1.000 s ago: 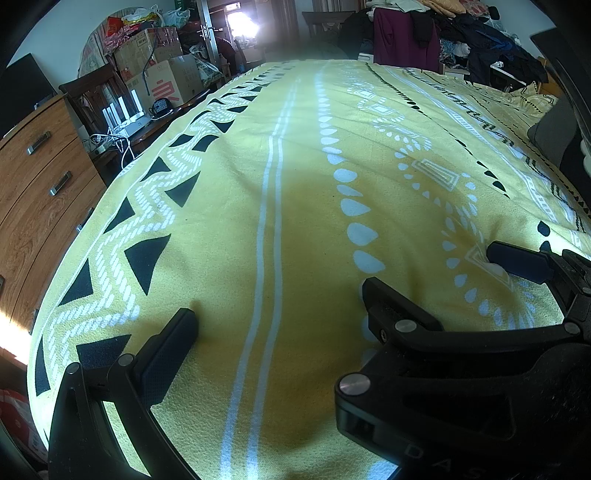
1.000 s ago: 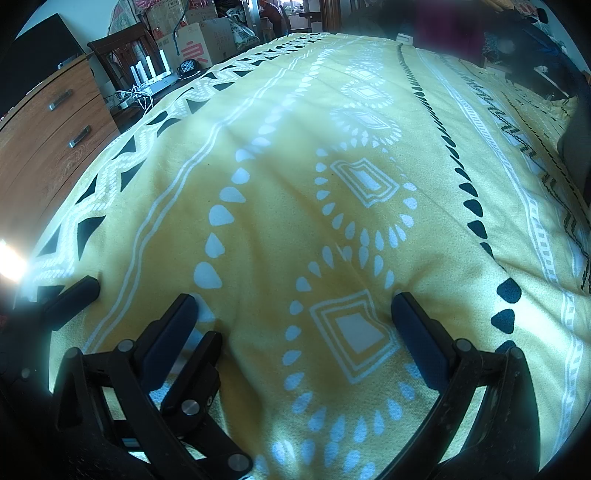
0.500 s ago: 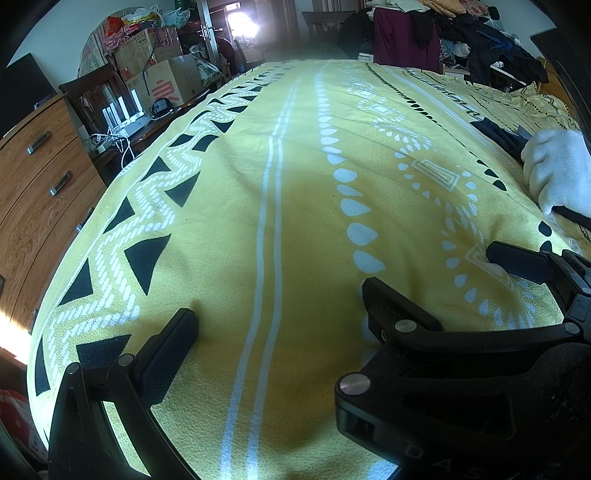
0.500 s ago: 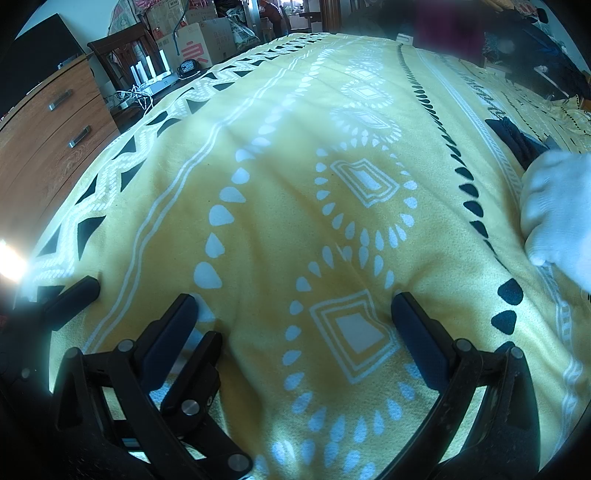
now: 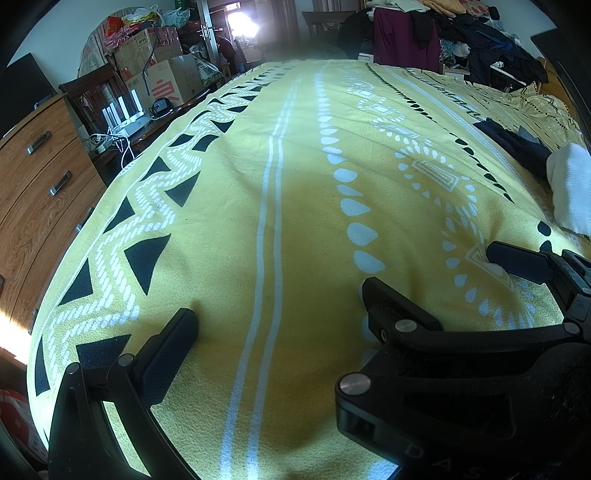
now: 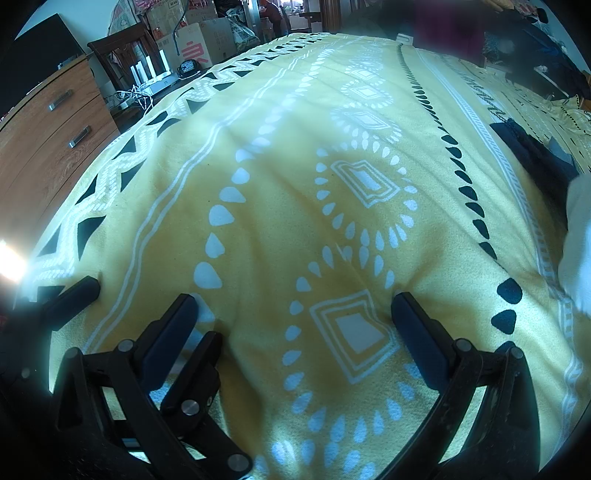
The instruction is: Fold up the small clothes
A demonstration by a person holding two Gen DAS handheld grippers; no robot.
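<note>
Near the bed's point(image 5: 280, 229) right edge lies dark clothing point(image 5: 517, 144); both tongs, left point(image 5: 277, 306) and right point(image 6: 295, 306), rest spread (empty), so a careless grab might pinch blanket too.

Yellow patterned bedspread point(image 5: 280, 206); wooden dresser point(image 5: 40, 184) at left; cardboard boxes point(image 5: 166, 79) beyond; bright doorway point(image 5: 240, 26).

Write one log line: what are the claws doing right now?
left claw: open, empty | right claw: open, empty | dark garment: on yellow blanket, far right, untouched
</note>
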